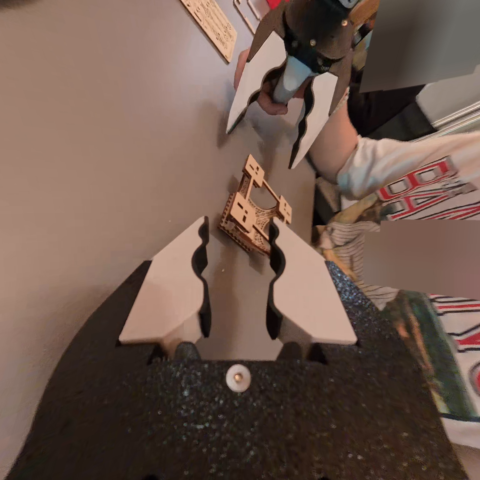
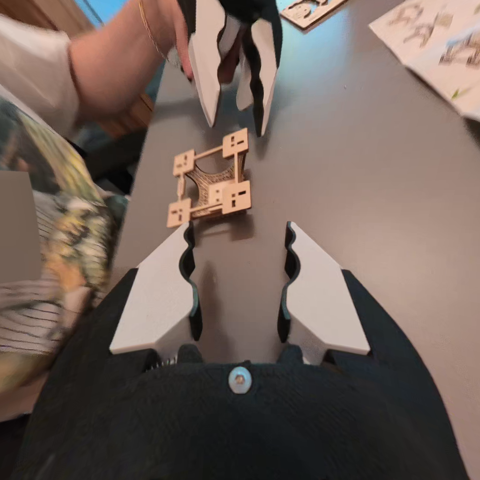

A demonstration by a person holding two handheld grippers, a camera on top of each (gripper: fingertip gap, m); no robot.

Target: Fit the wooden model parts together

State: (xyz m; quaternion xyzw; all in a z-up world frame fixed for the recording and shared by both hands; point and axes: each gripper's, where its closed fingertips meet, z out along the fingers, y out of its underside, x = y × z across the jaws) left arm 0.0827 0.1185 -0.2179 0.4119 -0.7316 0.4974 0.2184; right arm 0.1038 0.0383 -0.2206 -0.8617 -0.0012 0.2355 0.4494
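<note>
The wooden model (image 2: 210,179) lies on the table (image 2: 363,207), near its edge on my side. It sits between my left claw (image 1: 239,223) and right claw (image 2: 239,226), touching neither. A parts sheet (image 1: 210,26) and paper (image 2: 428,52) lie well beyond, toward the far side.

Wooden sheet (image 2: 310,11) cut off at top; paper (image 2: 428,52) blurred

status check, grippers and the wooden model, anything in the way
Left gripper open, empty; right gripper open, empty. Wooden model on the table between them, untouched. Nothing in the way.
</note>
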